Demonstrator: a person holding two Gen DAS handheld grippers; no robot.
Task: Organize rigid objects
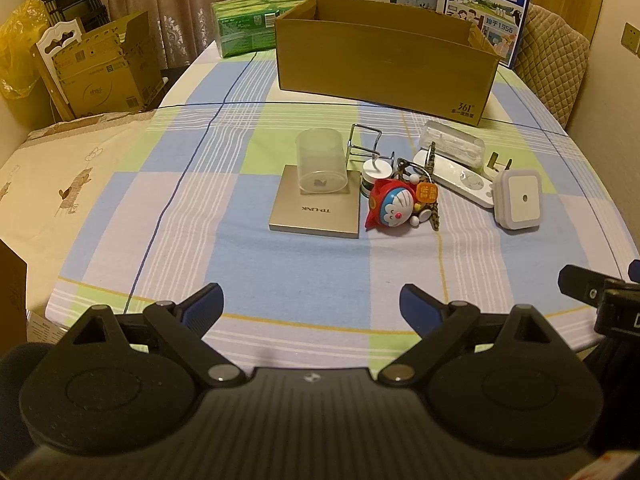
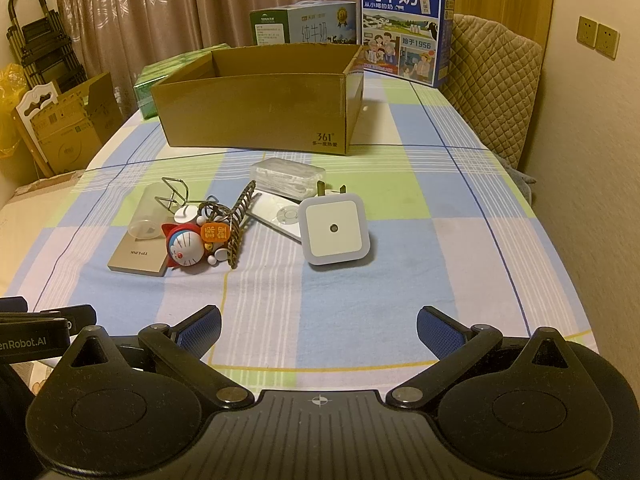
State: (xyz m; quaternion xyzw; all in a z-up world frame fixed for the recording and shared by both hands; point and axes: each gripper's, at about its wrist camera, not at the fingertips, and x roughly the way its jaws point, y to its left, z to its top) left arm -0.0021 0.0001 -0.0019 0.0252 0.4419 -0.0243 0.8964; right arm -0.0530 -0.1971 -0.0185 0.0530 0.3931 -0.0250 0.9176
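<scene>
bench (image 1: 280,272), checked cloth. open cardboard box (image 1: 384,68) at far side. cluster mid-bench, near box: clear cup (image 1: 320,160) upright on flat gold router (image 1: 316,210); cat figurine (image 1: 394,206) just beside; wire rack (image 1: 362,140); white remote (image 1: 460,178); clear case (image 1: 452,142); square night-light plug (image 1: 518,200). left tongs (image 1: 312,300) wide, empty. right tongs (image 2: 318,324) wide, empty, near edge.

1. A checked tablecloth (image 2: 360,288) in blue, green and white covers the table.
2. Two milk cartons (image 2: 404,28) stand at the top centre of the frame, against the curtain (image 2: 132,8).
3. A quilted chair back (image 2: 492,80) sits at the upper right.
4. Cardboard boxes (image 1: 108,72) lean at the upper left.
5. Wall sockets (image 2: 598,36) show at the far right.
</scene>
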